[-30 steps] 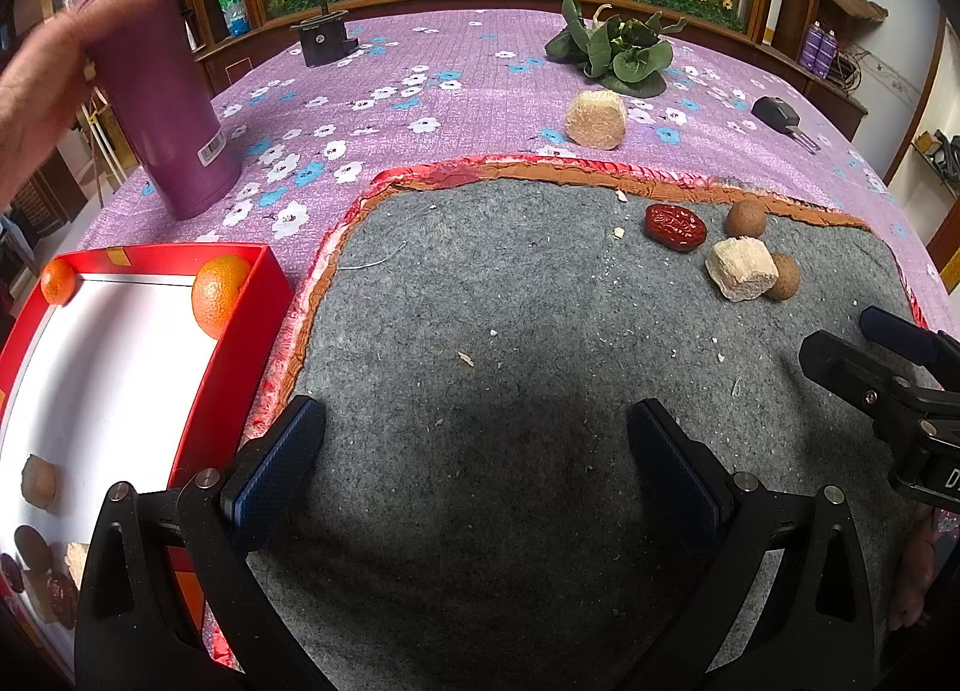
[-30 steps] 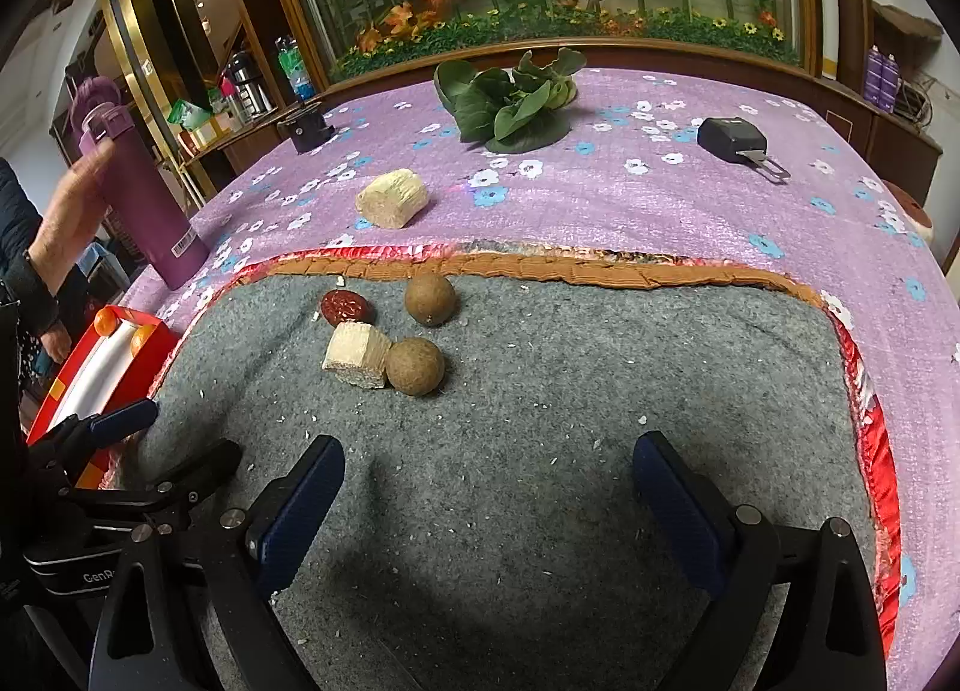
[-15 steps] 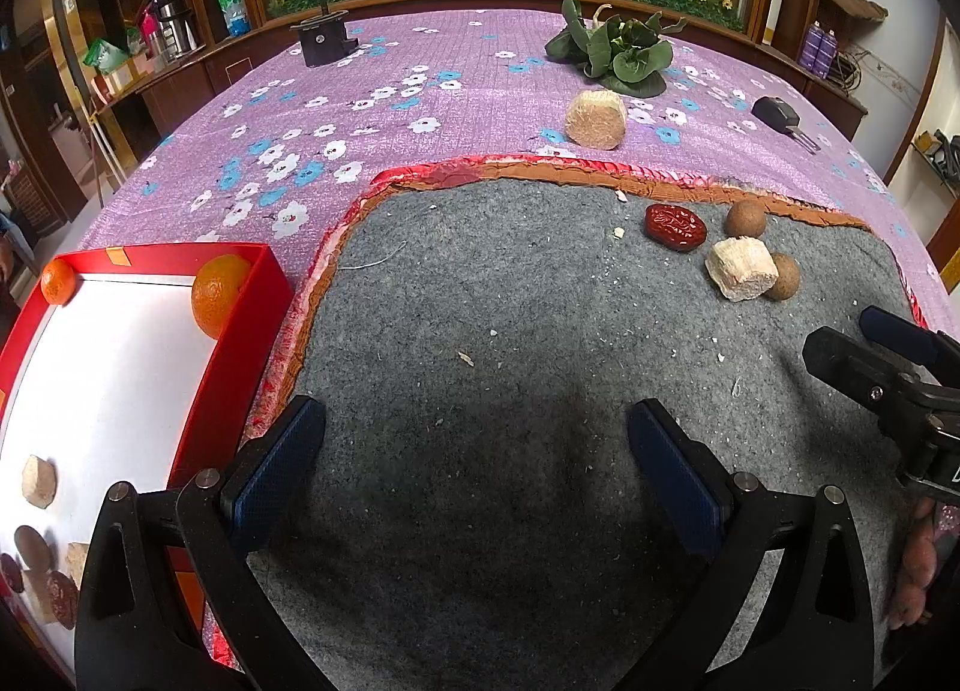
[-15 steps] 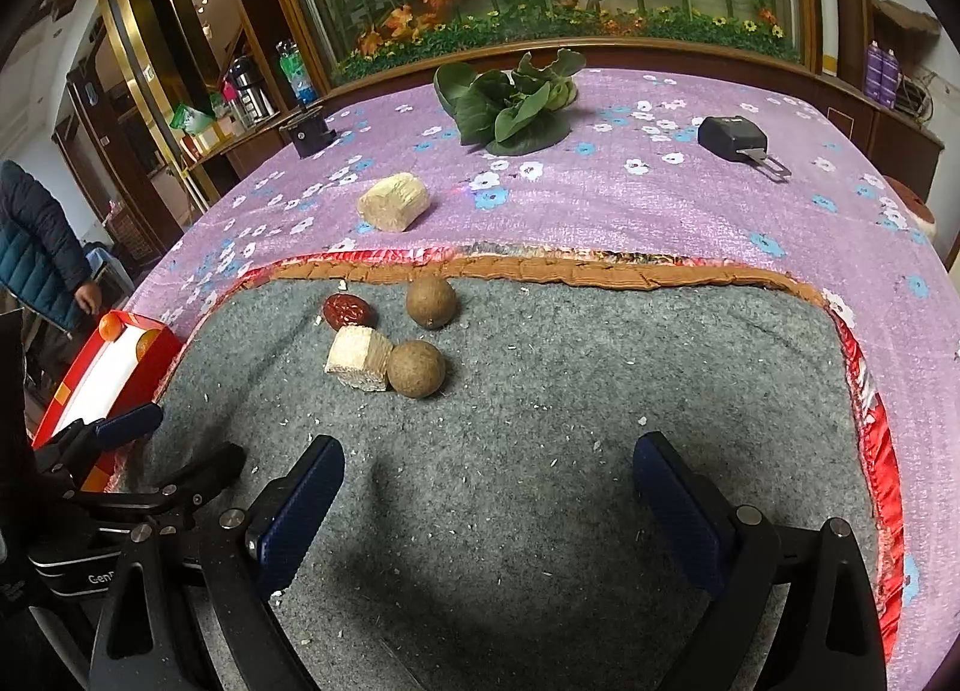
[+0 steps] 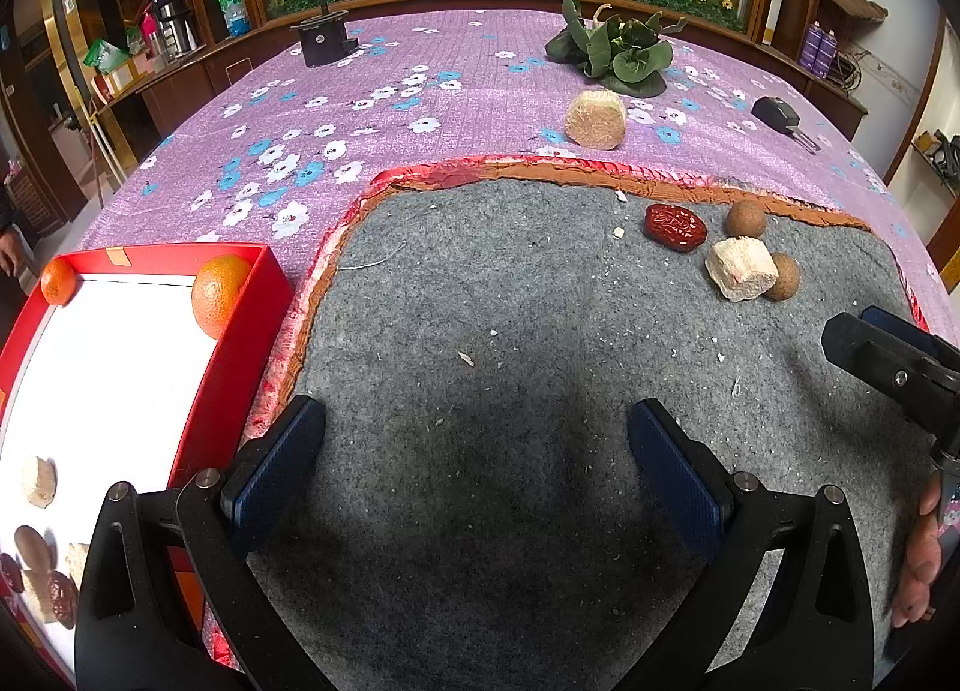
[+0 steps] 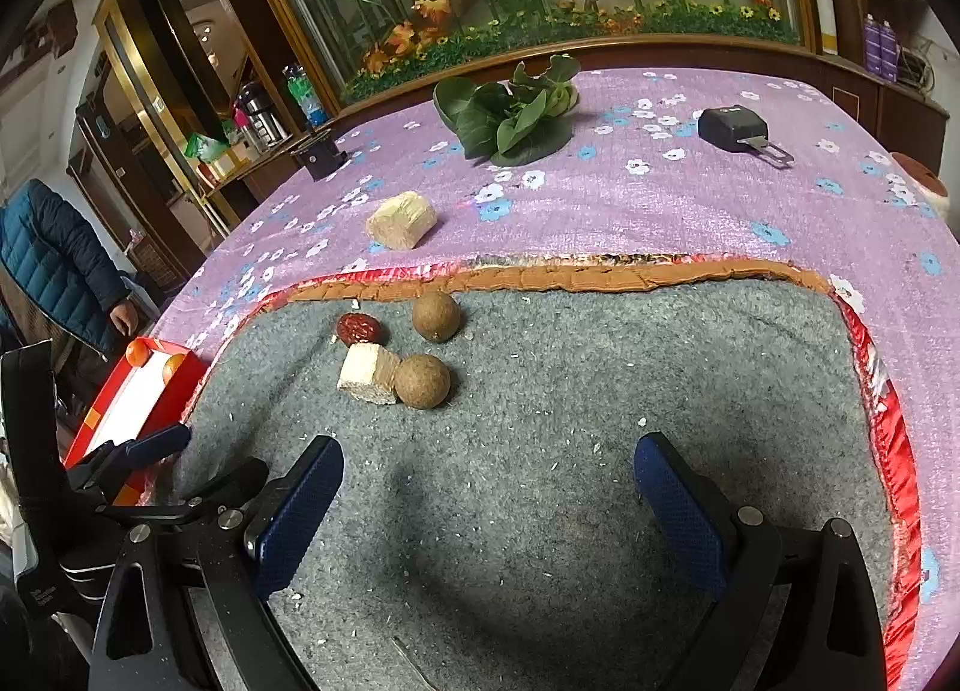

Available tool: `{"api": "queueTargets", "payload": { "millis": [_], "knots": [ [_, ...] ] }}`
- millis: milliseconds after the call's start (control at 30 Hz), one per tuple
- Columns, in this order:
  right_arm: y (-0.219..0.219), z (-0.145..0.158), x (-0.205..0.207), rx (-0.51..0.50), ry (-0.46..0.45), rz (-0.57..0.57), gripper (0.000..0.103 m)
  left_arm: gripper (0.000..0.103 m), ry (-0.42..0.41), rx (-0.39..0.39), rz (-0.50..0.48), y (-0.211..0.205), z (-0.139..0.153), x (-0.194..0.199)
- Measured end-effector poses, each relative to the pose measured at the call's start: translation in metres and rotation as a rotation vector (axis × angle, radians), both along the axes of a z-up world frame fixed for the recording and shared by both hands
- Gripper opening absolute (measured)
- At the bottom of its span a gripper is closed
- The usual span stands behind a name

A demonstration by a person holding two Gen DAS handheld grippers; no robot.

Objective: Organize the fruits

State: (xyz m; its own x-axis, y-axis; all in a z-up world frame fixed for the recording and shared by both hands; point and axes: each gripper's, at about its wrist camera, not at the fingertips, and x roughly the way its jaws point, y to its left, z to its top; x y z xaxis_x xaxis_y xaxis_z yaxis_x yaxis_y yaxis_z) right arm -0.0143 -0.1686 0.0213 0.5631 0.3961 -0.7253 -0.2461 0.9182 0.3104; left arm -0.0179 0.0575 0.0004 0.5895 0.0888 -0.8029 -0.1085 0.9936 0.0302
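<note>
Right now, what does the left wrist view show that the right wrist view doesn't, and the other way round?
Only the left wrist view shows the pieces lying at the near end of the red tray. Only the right wrist view shows a person in a blue jacket beside the table. Both show the red date, the pale chunk, two brown round fruits on the grey mat, and two oranges in the tray.

No text, label, brand, number or sign is legible in either view; faint print on the left tongs' [image 6: 42, 595] body cannot be read.
</note>
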Motion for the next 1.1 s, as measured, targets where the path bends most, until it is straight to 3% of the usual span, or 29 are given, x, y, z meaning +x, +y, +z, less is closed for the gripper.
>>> {"api": "queueTargets", "payload": {
  "millis": [1100],
  "knots": [
    [-0.0074, -0.0001, 0.0002, 0.057, -0.002, 0.000, 0.098, 0.103, 0.000, 0.000, -0.001, 0.0004, -0.0004, -0.0001]
  ]
}}
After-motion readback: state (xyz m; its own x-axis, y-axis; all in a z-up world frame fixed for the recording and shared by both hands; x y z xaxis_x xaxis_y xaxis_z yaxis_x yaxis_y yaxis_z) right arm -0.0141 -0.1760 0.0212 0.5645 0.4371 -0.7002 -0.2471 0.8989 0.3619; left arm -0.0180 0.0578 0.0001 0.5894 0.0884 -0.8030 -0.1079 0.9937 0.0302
